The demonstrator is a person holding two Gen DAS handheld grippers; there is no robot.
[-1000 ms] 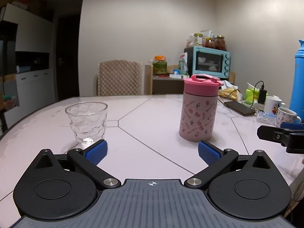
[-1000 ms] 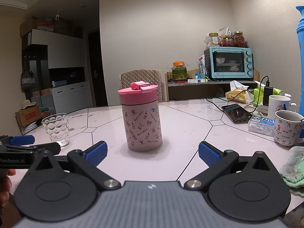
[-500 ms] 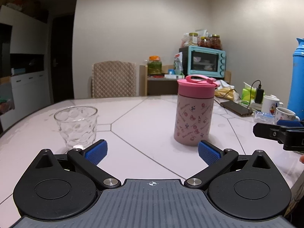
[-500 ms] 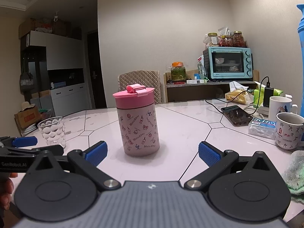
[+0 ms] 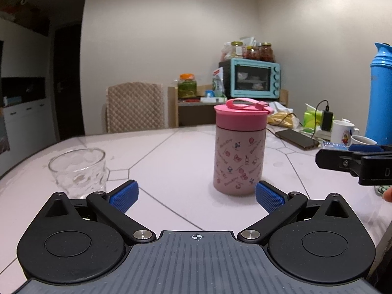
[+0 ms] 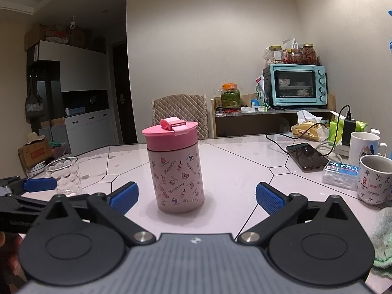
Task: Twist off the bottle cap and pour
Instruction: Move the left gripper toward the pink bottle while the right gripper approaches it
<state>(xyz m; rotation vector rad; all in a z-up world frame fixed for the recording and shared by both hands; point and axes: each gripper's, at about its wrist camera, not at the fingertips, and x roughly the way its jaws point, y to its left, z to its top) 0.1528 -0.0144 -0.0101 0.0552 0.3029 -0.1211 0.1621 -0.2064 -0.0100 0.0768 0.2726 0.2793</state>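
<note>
Two claws, both yours, hover low over the pale desk (image 6: 245, 161) with their blue pads spread wide and nothing between them. Your left claw (image 5: 196, 196) faces a pink bottle (image 5: 238, 156) that stands upright ahead and a little to the right, its darker pink cap (image 5: 241, 116) on top with the carry loop lying flat. A clear dimpled glass (image 5: 78, 171) sits upright on the near left, just beyond that claw's left pad and well apart from the bottle. From your right claw (image 6: 196, 196) the bottle (image 6: 177, 171) stands near, slightly left of centre, cap (image 6: 170, 134) in place with its flip spout tab seen on top; the glass (image 6: 65, 175) lies farther left, behind the tip of your other tool. On the right side of the desk rest a dark phone (image 6: 306, 155) on a charging cable, two mugs (image 6: 373, 178) and a small blue-labelled box (image 6: 340, 174). A teal toaster oven (image 6: 297, 85) stands on a far shelf, jars on top.
</note>
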